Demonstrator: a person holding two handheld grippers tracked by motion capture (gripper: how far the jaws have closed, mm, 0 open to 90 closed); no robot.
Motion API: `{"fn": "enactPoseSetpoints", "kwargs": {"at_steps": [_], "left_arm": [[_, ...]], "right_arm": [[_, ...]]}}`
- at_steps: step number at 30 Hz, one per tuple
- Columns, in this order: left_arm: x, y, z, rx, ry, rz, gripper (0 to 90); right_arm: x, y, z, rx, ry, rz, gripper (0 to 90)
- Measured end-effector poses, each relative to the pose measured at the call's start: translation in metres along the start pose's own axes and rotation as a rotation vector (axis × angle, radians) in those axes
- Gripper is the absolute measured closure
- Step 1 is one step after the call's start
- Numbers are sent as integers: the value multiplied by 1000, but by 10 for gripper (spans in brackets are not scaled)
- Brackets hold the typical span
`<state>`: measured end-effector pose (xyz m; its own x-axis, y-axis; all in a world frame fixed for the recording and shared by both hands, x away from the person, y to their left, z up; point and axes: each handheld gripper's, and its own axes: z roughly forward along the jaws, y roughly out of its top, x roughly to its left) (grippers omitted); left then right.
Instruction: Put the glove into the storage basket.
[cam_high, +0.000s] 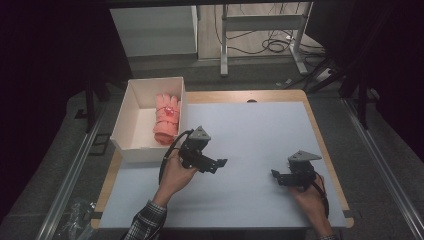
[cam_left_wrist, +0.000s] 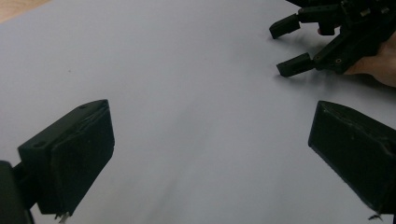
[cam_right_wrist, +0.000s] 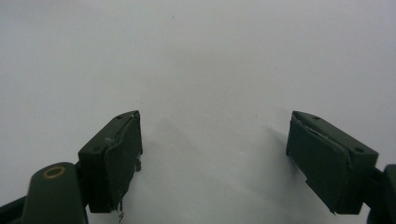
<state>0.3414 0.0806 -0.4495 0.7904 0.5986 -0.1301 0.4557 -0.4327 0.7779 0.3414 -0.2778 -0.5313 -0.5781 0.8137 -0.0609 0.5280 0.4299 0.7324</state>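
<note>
My left tool (cam_high: 212, 162) and right tool (cam_high: 278, 175) both hang with jaws spread and empty over the bare grey bench (cam_high: 260, 135). The pink glove (cam_high: 167, 119) lies in the white box (cam_high: 131, 117) at the far left. Its long axis runs away from me, just beyond the left tool, so I judge that hand the nearer one.

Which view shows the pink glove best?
High view: the pink glove lies in the white box at the table's far left, in front of the left gripper. The two gripper views face bare grey table top.
</note>
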Motion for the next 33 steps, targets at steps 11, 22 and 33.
{"fn": "enactPoseSetpoints", "kwargs": {"at_steps": [11, 22, 33], "left_arm": [[-10, -17, 15, 10, -7, 32, 9], [-14, -38, 33, 25, -4, 31, 10], [-15, -57, 46, 55, 14, 25, 10]], "right_arm": [[0, 0, 0, 0, -1, -1, 186], [0, 0, 0, 0, -1, -1, 186], [0, 0, 0, 0, -1, -1, 186]]}}
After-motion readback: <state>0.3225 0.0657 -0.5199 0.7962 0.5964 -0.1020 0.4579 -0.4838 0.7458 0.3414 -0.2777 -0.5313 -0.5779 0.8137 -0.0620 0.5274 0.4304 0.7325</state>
